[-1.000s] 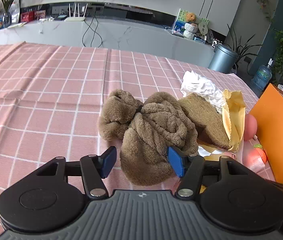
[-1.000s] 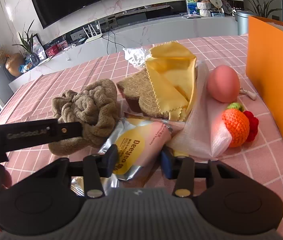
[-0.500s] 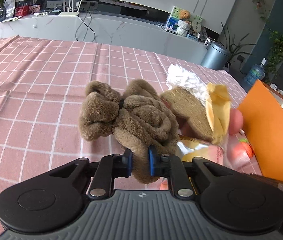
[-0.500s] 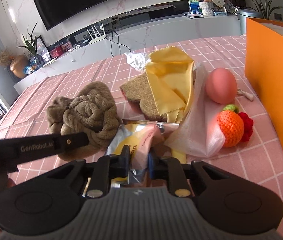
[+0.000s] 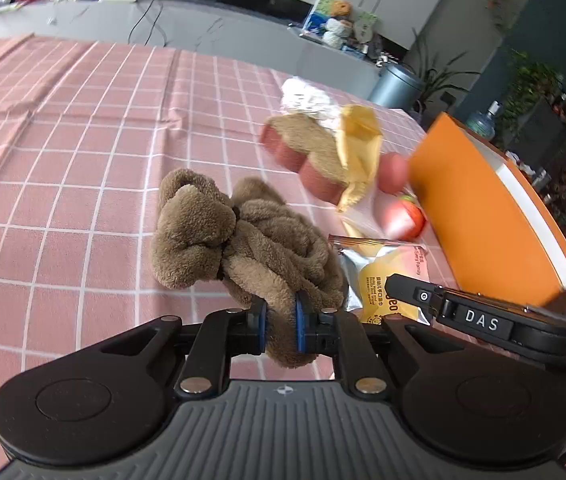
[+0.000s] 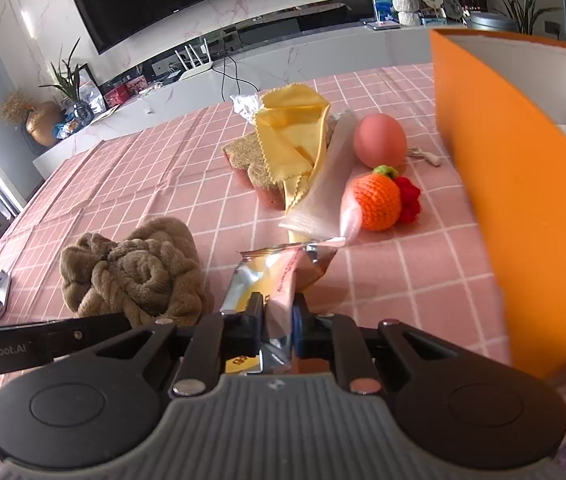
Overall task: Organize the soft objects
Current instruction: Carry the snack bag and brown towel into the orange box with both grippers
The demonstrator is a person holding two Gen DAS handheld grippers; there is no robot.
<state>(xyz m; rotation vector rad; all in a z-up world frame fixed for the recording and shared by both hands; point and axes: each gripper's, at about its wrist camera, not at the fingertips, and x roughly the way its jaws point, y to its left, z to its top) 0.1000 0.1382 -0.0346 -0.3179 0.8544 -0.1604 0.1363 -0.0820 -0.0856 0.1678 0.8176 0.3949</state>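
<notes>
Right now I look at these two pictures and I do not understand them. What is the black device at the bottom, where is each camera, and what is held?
No robot arm here: a person holds one hand-held gripper in each hand. A fisheye camera on each looks forward along its two fingers, so the black shape at the bottom is the gripper itself. One picture comes from the left gripper, the other from the right gripper.

The left one is shut on a brown plush cloth. The right one is shut on a foil snack packet.

On the pink checked tablecloth lie a yellow cloth, a brown sponge, a pink egg-shaped toy and a crocheted orange fruit. At the right stands an open orange box.
</notes>
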